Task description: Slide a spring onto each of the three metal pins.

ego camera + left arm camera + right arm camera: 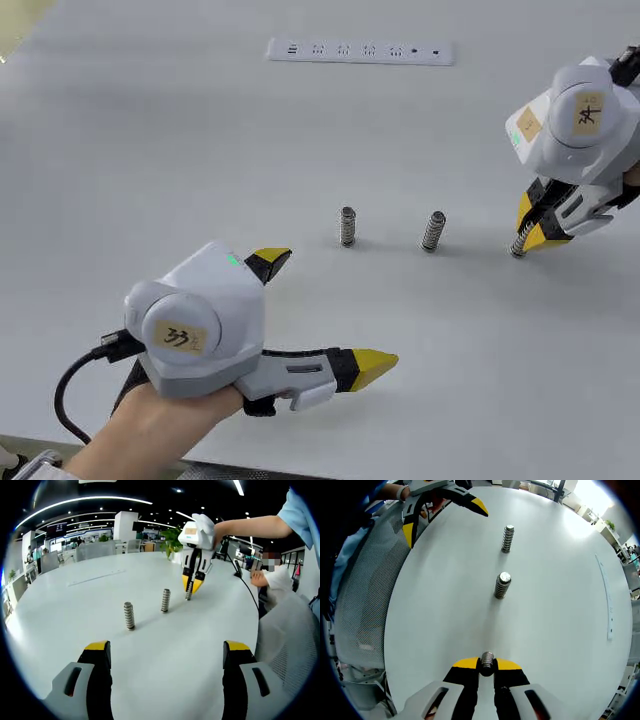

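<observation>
White round table [60,610], power strip [360,50], ceiling strip lights [90,499], possibly a plant [172,537], mesh chair [365,580]

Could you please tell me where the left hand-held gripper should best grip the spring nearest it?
Probably mid-coil, coming in level from the left hand-held gripper's own side: the spring stands upright, free all round, ahead of the open jaws.

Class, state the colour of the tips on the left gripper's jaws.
Yellow, with black behind them, on the left gripper; clearest in the head view.
</observation>
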Demonstrator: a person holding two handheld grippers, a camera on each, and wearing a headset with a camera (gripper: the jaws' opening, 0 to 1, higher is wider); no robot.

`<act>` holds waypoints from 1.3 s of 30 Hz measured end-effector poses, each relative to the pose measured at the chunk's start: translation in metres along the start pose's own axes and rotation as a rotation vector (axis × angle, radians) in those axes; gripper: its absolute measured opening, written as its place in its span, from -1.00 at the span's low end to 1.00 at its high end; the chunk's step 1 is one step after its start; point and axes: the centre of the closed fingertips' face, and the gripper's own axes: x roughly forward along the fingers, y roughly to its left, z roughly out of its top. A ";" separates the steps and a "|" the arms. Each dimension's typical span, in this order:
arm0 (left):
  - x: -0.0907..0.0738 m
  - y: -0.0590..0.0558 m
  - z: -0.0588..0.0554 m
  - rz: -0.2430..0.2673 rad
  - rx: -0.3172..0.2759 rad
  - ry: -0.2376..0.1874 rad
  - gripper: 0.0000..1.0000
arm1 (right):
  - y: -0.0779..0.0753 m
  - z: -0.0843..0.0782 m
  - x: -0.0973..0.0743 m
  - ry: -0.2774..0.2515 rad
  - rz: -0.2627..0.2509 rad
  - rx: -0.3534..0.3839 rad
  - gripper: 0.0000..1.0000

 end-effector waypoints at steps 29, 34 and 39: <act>-0.002 0.001 0.005 -0.006 0.013 -0.008 0.83 | 0.006 0.009 0.008 -0.139 -0.020 0.145 0.80; -0.002 0.002 0.006 -0.004 0.015 -0.010 0.83 | 0.003 0.011 0.006 -0.184 -0.037 0.174 0.98; -0.003 0.003 0.006 -0.001 0.018 -0.009 0.83 | 0.003 0.013 0.004 -0.232 -0.064 0.209 0.98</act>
